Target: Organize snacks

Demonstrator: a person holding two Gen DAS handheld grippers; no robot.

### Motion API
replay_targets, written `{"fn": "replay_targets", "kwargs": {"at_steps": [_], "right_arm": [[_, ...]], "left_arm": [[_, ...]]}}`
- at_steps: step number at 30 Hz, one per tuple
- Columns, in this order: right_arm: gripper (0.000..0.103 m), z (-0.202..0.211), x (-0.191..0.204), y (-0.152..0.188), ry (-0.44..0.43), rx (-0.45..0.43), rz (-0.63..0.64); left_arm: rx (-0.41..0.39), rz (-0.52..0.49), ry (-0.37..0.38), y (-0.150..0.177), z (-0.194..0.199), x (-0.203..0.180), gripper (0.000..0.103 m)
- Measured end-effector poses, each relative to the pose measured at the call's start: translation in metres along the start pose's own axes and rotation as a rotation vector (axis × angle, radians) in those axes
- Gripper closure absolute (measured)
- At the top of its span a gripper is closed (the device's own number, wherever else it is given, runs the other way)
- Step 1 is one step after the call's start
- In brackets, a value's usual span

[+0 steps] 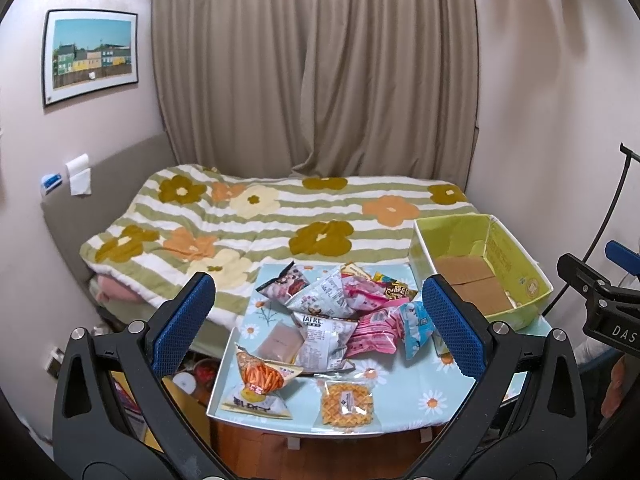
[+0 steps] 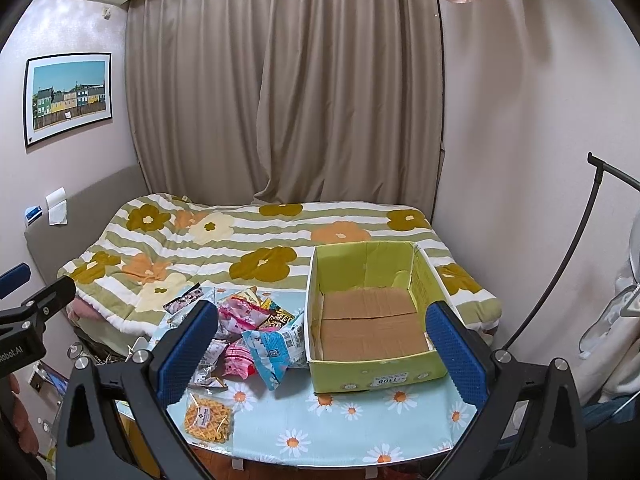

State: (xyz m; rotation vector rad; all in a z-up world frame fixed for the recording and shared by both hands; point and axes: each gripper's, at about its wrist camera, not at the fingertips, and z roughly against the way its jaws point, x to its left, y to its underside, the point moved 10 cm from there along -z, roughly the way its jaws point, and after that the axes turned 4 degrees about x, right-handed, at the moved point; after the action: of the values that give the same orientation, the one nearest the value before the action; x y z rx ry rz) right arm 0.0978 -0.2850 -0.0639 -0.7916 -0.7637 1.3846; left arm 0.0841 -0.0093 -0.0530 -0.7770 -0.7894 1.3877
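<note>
Two hand-held grippers hover above a small table, each seen from its own camera. The left gripper (image 1: pixel 318 326) has its blue-padded fingers (image 1: pixel 184 320) spread wide apart with nothing between them. The right gripper (image 2: pixel 322 354) is likewise spread wide and holds nothing; its blue pads (image 2: pixel 456 354) frame the scene below.

Beneath the left gripper lies a loose pile of snack packets (image 1: pixel 340 312) in pink, white and light blue wrappers, heaped on the table (image 1: pixel 416 384), which is covered in a pale blue cloth printed with daisies. Nearer the table's front edge, apart from the pile, lie a clear packet of waffle biscuits (image 1: pixel 347 403) and a bag of orange sticks (image 1: pixel 262 378) resting over a yellow-and-white packet (image 1: pixel 250 402). A pale pink packet (image 1: pixel 280 342) sits at the pile's left edge.

To the right of the pile stands an open green cardboard box (image 2: pixel 376 376) with a brown floor; no snacks are visible inside. A light blue packet (image 2: pixel 276 346) touches the box's left wall.

Behind the table is a bed with a striped floral quilt (image 2: pixel 248 248), closed beige curtains (image 2: pixel 280 100), and a framed picture of colourful houses (image 2: pixel 68 96) on the left wall.
</note>
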Motion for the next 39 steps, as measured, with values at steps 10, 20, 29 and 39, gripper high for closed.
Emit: {"fn": "replay_targets", "kwargs": {"at_steps": [10, 20, 29, 39], "right_arm": [[0.0, 0.0004, 0.0012, -0.0002, -0.001, 0.003, -0.001], [0.0, 0.0, 0.0005, -0.0005, -0.003, 0.006, -0.002], [0.0, 0.0004, 0.0002, -0.0007, -0.003, 0.009, -0.004], [0.0, -0.001, 0.0006, -0.0001, -0.005, 0.009, -0.004]], "left_arm": [[0.009, 0.004, -0.001, 0.0003, 0.0007, 0.0036, 0.0], [0.013, 0.007, 0.0, 0.0001, 0.0001, 0.0041, 0.0], [0.016, 0.005, 0.0, 0.0004, 0.0003, 0.0041, 0.0], [0.017, 0.005, 0.0, 0.0001, -0.0014, 0.0032, 0.0]]}}
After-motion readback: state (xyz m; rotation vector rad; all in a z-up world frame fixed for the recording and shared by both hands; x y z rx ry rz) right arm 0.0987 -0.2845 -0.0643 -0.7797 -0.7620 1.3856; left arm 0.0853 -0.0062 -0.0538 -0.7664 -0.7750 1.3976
